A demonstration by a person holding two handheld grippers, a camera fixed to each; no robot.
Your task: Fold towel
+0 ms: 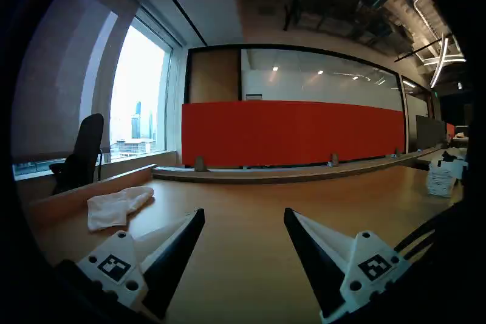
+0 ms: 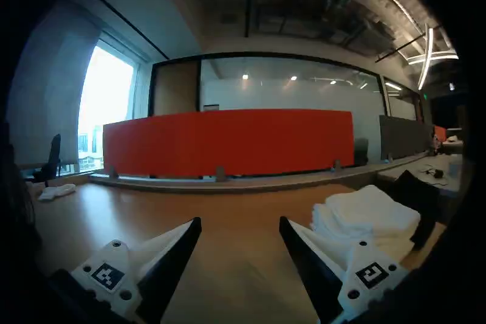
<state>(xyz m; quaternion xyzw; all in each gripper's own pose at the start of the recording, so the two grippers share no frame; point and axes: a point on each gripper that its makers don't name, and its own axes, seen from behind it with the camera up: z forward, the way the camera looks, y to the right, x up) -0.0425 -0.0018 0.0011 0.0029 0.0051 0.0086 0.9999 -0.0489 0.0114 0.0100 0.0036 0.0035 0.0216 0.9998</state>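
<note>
Left gripper view: a crumpled towel is lying on the bench at far left, well apart from the left claw, which is standing spread and gripping nothing. Right gripper view: a small white bundle, probably a towel though too distant to confirm, is resting at far left; the right claw is standing spread and empty; a stack of folded towels is sitting just right of it.

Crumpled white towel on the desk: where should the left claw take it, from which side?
Probably its near flat corner. The crumpled towel lies on the wooden desk, bunched at its far right end; the open left claw should come from the near side and pinch that edge.
</note>
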